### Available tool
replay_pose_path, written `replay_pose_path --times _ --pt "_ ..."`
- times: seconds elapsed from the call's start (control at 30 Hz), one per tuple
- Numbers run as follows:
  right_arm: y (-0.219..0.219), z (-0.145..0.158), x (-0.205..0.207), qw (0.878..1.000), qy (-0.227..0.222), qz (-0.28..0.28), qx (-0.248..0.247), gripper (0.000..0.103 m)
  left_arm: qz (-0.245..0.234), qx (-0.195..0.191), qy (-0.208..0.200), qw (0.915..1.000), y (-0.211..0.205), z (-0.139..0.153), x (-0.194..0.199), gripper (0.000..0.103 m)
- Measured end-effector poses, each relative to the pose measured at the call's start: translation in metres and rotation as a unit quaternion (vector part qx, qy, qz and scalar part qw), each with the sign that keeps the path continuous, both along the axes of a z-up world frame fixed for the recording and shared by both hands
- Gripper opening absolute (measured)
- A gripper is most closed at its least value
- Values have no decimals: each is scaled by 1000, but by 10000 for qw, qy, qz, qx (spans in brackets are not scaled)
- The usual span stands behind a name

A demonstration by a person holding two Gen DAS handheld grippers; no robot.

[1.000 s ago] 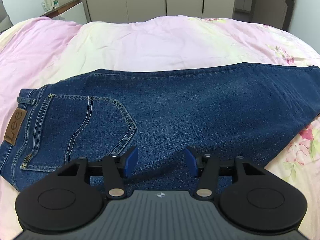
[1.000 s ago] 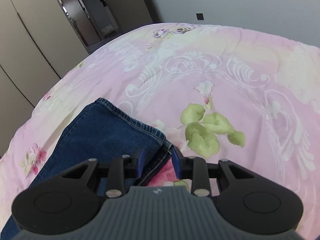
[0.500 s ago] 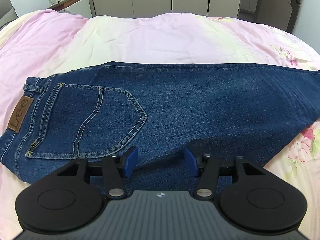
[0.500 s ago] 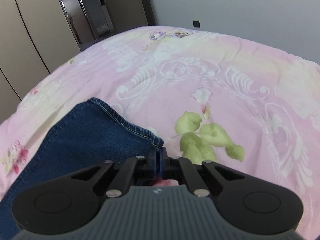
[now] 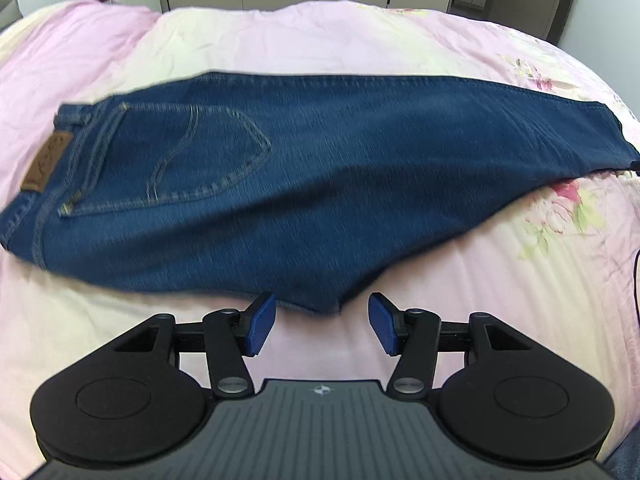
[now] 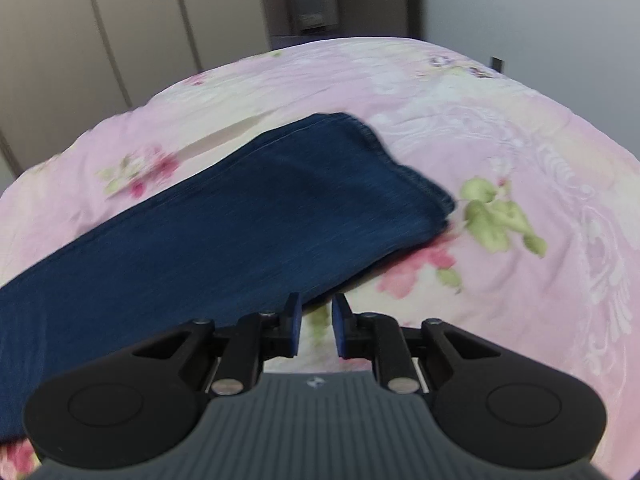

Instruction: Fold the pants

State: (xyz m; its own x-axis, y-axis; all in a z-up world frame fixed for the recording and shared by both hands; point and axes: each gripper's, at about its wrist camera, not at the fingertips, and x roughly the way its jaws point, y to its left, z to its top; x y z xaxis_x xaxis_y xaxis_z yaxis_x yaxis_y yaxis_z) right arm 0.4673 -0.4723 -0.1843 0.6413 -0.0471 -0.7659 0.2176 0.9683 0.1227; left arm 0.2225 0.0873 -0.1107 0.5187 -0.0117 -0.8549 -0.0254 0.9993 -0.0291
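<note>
Both claws stand off the jeans, neither one gripping.

On my left gripper (image 5: 322,323) the blue pads (image 5: 262,322) are spread wide with only pink bedding between them, just short of the near edge of the jeans (image 5: 320,184). My right gripper (image 6: 314,322) has its jaws parted by a narrow gap; they have just been opening, and nothing sits between them, only quilt showing through. From the left wrist view the jeans lie flat across the bedspread (image 5: 300,56), legs stacked one on the other, the back pocket (image 5: 192,160) and the brown leather patch (image 5: 48,162) at the left, the legs running off to the right. From the right wrist view the hem (image 6: 400,164) rests on the floral quilt beside a green leaf print (image 6: 496,220), well ahead of my right pads. Pale cupboard doors (image 6: 100,32) stand beyond the bed.
</note>
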Motion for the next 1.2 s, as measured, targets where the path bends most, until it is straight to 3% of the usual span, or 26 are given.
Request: replay_pose_path --times 0.1,0.17,0.2,0.23,0.3,0.37,0.5,0.6,0.63,0.7,0.77,0.83,0.9,0.97,1.03,1.2 --pt "46 4 -16 9976 93 688 -80 14 283 202 -254 9991 -5 -10 -1 63" --pt "70 5 -25 9947 154 977 -267 16 464 259 -341 9980 -8 -14 2 46" --pt "79 5 -29 9934 197 1073 -342 16 570 221 -326 9976 -7 -17 3 27" --pt "85 5 -33 9924 236 1138 -399 16 600 101 -252 9978 -6 -18 4 15" --pt "93 6 -41 9907 291 1220 -532 16 793 -66 -285 9964 -1 -13 -1 12" --pt "95 8 -45 9890 350 1288 -643 16 769 -82 -157 9969 2 -12 -4 12" --pt "88 12 -51 9883 424 1208 -835 16 803 -363 470 9950 14 -32 4 11" --pt "79 12 -53 9889 499 1093 -877 16 688 -355 602 9952 14 -30 5 10" --pt "75 12 -54 9886 536 1082 -903 16 576 -345 792 9946 13 -29 6 0" --pt "70 13 -58 9879 596 1084 -940 17 396 -473 1162 9913 16 -28 3 1" --pt "63 12 -61 9876 638 1080 -940 20 182 -227 869 9958 15 -13 -3 5" --pt "56 12 -65 9879 653 1032 -958 22 -62 -267 424 9987 17 6 -6 11" --pt "46 11 -66 9895 660 925 -895 23 -34 -454 -26 9990 27 26 0 12" --pt "31 11 -66 9934 590 742 -641 31 123 -408 -269 9987 36 36 15 15" --pt "13 13 -62 9978 441 438 -222 39 190 -262 -381 9988 40 38 36 16" --pt "-33 11 -45 9959 104 -507 736 39 79 24 -90 9999 52 13 82 17"
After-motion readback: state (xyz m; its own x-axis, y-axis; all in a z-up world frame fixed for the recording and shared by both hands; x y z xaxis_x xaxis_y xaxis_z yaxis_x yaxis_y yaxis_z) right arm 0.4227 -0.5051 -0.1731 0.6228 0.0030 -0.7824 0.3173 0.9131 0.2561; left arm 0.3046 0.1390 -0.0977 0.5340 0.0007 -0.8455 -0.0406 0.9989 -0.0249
